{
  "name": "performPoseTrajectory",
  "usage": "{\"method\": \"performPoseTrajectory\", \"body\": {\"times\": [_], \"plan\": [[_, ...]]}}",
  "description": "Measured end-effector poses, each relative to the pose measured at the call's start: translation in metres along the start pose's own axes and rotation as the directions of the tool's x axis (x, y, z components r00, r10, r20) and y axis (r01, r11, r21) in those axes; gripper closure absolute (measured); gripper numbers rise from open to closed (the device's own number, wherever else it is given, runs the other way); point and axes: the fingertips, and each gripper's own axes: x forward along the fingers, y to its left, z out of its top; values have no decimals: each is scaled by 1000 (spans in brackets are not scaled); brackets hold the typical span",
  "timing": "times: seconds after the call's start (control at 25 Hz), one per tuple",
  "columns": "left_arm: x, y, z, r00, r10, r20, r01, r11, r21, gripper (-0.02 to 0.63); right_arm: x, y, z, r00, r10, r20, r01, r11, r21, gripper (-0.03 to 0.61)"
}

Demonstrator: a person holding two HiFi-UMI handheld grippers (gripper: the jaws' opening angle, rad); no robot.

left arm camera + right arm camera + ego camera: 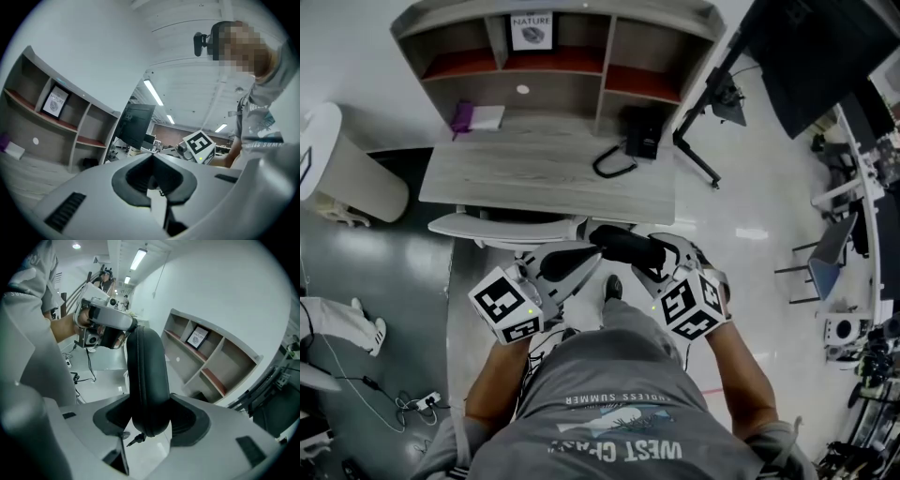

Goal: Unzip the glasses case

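Observation:
A black zipped glasses case (628, 246) is held in the air in front of the person's chest. My right gripper (654, 261) is shut on its right end. In the right gripper view the case (146, 376) stands up between the jaws, with the small zipper pull (135, 439) hanging at its near end. My left gripper (584, 261) is shut, its tips at the case's left end. The left gripper (108, 320) meets the far end of the case in the right gripper view. In the left gripper view the closed jaws (152, 158) hide the case, and only the right gripper's marker cube (200, 146) shows beyond.
Ahead stands a grey desk (548, 173) with shelf compartments, a black device with a cable (639, 142) and a purple item (462, 118) on it. A white chair (502, 226) is tucked under the desk. A monitor stand (701, 141) is to the right.

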Motion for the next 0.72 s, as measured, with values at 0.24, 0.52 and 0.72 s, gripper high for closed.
{"method": "performPoseTrajectory", "body": {"times": [0.24, 0.52, 0.72], "plan": [[-6, 8, -8, 997, 56, -45, -54, 997, 46, 614, -19, 8, 1, 1000, 6, 19, -6, 1000, 9, 336], [19, -11, -21, 976, 108, -187, -52, 957, 286, 615, -16, 1, -14, 995, -43, -94, 47, 998, 39, 341], [44, -38, -32, 980, 36, -197, 20, 962, 272, 614, -14, -1, 3, 995, -58, -77, 60, 998, 21, 341]]}}
